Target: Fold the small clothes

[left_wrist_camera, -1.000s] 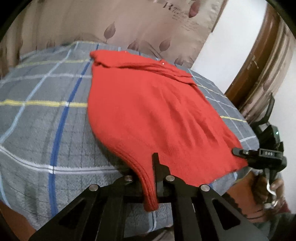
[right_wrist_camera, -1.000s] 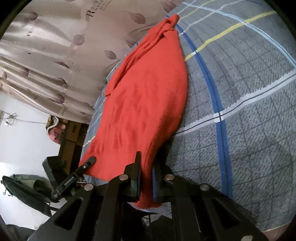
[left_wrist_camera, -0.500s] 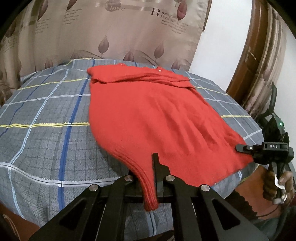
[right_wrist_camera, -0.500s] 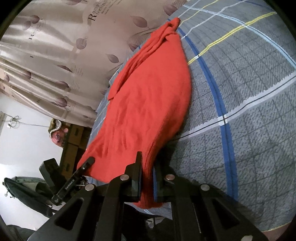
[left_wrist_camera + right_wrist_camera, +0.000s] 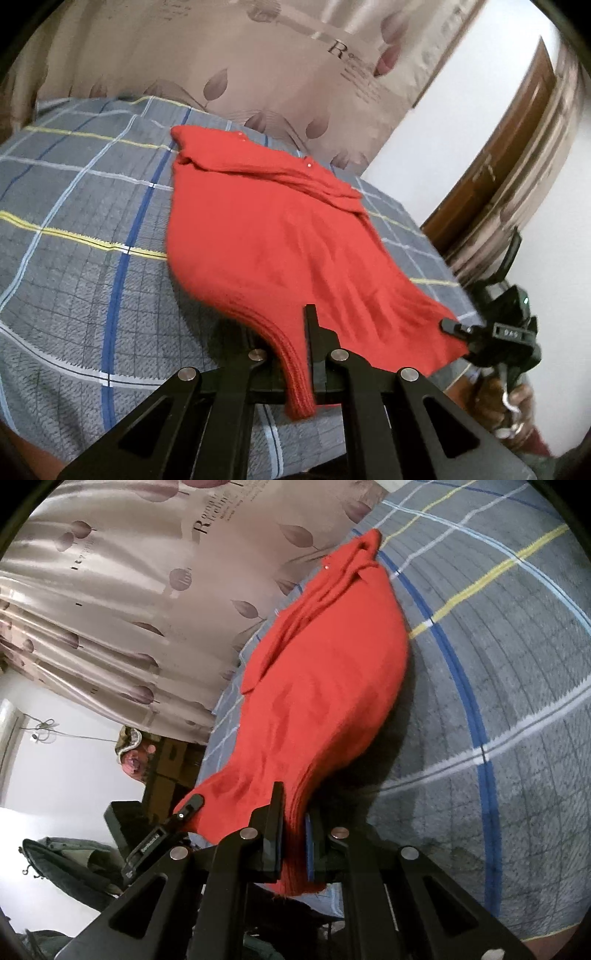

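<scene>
**A:** Looking early to me: red knitted sweater (image 5: 266, 240) lies spread on the grey plaid blanket (image 5: 81, 266), no fold made yet.

**B:** Yep. Left gripper (image 5: 295, 354) and right gripper (image 5: 293, 834) are each clenched on a hem corner, whole fold left.

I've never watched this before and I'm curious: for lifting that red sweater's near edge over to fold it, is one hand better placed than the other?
Neither, probably: the left gripper and right gripper are each shut on a near corner of the red sweater, so both should carry the hem together toward its collar end.
</scene>
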Demonstrator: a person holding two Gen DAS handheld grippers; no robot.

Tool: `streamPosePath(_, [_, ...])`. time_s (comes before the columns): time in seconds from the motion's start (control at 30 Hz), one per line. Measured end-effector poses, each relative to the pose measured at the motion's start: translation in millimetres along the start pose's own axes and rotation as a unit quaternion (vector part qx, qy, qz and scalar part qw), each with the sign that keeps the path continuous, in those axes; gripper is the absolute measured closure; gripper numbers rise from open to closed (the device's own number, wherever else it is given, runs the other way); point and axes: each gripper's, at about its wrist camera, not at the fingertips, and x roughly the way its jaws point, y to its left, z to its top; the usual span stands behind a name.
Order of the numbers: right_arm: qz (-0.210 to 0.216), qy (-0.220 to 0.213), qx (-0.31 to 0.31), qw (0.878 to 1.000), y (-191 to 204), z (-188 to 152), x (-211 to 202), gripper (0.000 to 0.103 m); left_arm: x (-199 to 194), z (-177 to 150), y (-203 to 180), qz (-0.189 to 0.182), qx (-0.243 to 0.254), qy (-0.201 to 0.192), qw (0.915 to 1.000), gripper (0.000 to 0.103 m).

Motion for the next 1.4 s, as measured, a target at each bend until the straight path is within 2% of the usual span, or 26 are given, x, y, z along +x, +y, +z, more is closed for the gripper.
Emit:
streamPosePath(0.13, [0.009,-0.007,0.002,1.0,3.5,0.7,-4.5,0.095,-2.5,3.8,6.5,-0.013,-0.022,-0.001,0.9997,0.097])
streamPosePath(0.37, [0.012,-0.01,0.01,1.0,3.0,2.7,-5.9,0.095,-1.8,7.0,3.6,-0.024,-0.02,-0.002,0.9995,0.097])
streamPosePath(0.7, [0.02,-0.02,0.005,1.0,14.5,23.8,-5.1,0.095,0.1,37.1,-1.7,-0.034,-0.015,-0.022,0.999,0.097])
streamPosePath(1.4, [0.005,-0.024,-0.032,0.999,33.2,115.1,20.7,0.095,31.9,108.5,4.8,-0.02,-0.008,-0.051,0.9984,0.097])
